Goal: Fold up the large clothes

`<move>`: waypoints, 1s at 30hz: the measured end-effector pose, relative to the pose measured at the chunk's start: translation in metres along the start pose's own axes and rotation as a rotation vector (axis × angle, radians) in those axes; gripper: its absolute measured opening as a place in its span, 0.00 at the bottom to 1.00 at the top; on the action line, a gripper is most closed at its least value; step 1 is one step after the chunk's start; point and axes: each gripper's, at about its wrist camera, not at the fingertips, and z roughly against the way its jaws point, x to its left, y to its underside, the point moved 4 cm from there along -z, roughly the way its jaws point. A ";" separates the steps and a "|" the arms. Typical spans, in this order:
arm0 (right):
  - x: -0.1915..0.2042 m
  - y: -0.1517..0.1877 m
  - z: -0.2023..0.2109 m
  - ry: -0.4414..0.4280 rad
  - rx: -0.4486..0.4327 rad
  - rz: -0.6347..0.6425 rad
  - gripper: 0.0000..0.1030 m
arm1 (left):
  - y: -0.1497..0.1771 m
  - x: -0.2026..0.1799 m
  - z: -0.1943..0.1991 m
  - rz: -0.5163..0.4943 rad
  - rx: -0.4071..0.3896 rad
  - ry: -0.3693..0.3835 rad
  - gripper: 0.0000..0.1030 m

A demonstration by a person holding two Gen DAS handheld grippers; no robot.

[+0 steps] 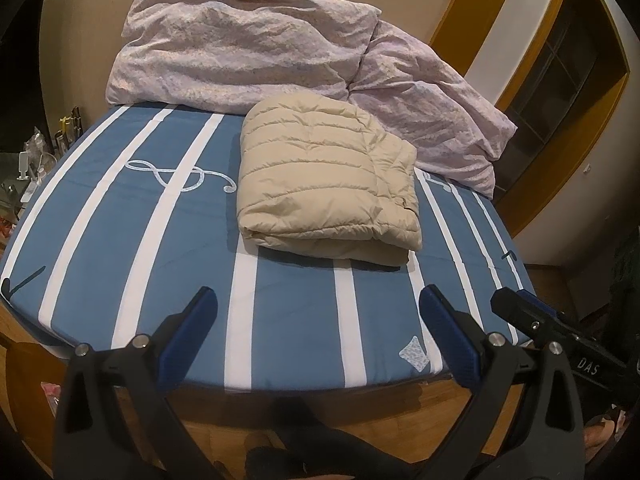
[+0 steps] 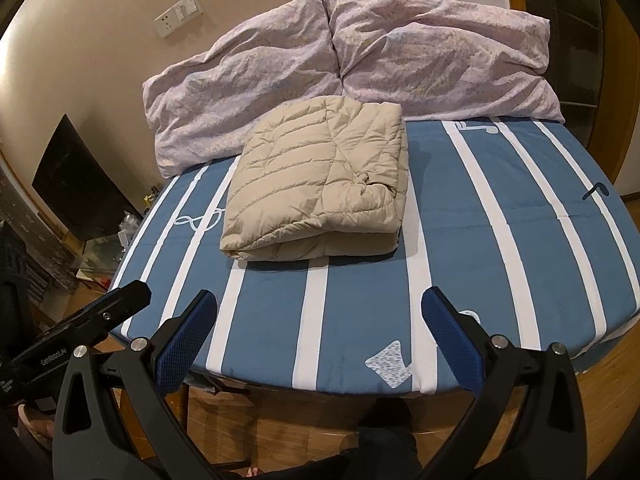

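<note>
A beige quilted puffer jacket lies folded into a thick rectangular bundle on the blue bed with white stripes. It also shows in the right wrist view on the bed. My left gripper is open and empty, held over the bed's near edge, well short of the jacket. My right gripper is open and empty too, at the near edge. The right gripper shows at the right of the left wrist view. The left gripper shows at the left of the right wrist view.
Two crumpled lilac pillows lie against the wall behind the jacket. A cluttered low table stands left of the bed. A dark screen leans by the wall. A wooden door frame is at the right.
</note>
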 end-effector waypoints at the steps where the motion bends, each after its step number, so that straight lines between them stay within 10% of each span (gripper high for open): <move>1: 0.000 0.000 0.000 -0.001 0.000 -0.001 0.99 | 0.000 -0.001 0.000 0.000 0.000 0.000 0.97; 30: 0.005 -0.001 -0.002 -0.012 0.004 -0.003 0.99 | -0.001 -0.002 0.000 0.001 0.000 -0.002 0.97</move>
